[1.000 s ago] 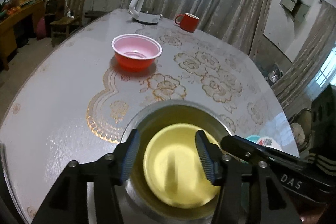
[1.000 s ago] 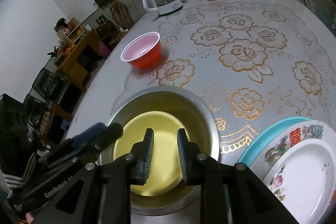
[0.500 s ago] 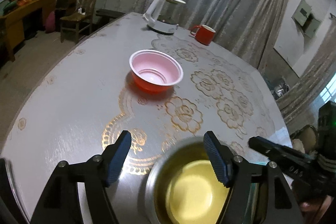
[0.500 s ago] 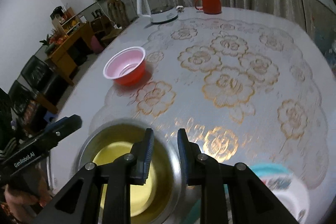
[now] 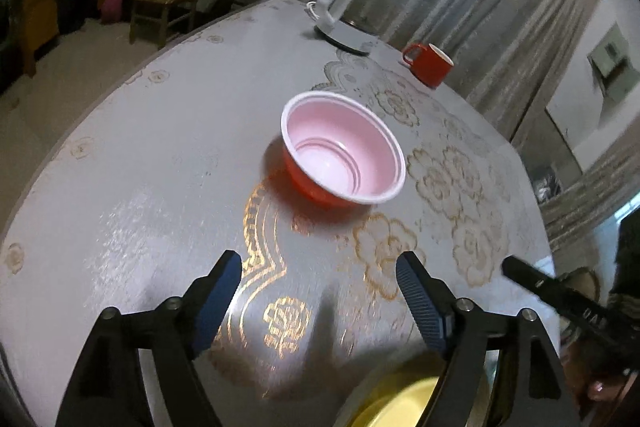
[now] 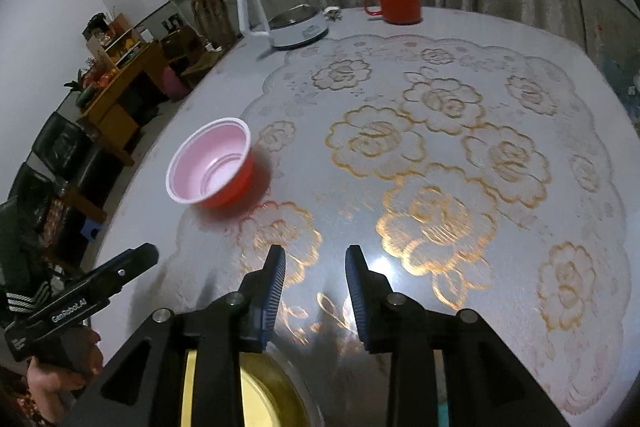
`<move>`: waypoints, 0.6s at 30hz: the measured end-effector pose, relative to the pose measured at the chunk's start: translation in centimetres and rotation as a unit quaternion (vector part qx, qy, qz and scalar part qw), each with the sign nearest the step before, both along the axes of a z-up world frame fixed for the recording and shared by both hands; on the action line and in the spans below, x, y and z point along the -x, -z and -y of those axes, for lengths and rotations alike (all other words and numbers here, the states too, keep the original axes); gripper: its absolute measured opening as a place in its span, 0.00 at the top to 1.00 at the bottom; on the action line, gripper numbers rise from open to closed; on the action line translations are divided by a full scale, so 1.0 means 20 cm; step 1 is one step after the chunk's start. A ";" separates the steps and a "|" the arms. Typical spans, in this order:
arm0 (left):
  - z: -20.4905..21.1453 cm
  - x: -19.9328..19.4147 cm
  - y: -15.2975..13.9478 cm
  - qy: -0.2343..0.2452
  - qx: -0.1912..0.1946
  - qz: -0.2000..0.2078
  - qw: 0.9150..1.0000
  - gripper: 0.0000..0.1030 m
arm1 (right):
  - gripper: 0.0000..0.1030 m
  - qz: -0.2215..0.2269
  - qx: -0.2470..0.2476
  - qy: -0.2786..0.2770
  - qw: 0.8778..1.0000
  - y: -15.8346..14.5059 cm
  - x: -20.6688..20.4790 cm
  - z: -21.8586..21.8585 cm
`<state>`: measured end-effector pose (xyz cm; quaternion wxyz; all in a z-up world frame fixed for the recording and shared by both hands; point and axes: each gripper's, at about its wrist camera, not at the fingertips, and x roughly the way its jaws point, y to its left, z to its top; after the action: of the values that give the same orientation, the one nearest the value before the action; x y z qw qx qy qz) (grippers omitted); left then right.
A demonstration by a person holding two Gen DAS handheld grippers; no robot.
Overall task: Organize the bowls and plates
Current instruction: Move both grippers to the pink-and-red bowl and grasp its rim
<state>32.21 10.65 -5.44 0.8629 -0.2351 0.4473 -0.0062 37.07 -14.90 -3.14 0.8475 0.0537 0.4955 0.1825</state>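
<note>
The left gripper (image 5: 318, 295) stood wide apart and empty; the right gripper (image 6: 316, 291) was narrowly parted, also empty. The red bowl (image 5: 342, 157) sat ahead on the table (image 5: 152, 163) (rim up). Approach should straddle one wall squarely. The kettle (image 5: 346, 15) and mug (image 5: 430, 67) stood well beyond, unobstructing.

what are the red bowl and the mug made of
Red bowl: likely thin plastic, with a glossy red outside, pale pink inside, a rolled white rim and moulded rings near the base. Mug: looks like glazed ceramic, with thick walls, a solid loop handle and a smooth red sheen. Neither is certain from sight alone.
</note>
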 end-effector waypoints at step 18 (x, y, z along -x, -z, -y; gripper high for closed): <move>-0.09 -0.25 0.05 -0.018 0.028 0.017 0.999 0.23 | 0.64 -0.080 -0.064 -0.002 0.995 0.16 -0.48 -0.28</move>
<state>37.22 12.43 -6.43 0.8635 -0.2672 0.4276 -0.0077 46.71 -9.37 -6.34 0.7995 0.1211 0.5495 0.2100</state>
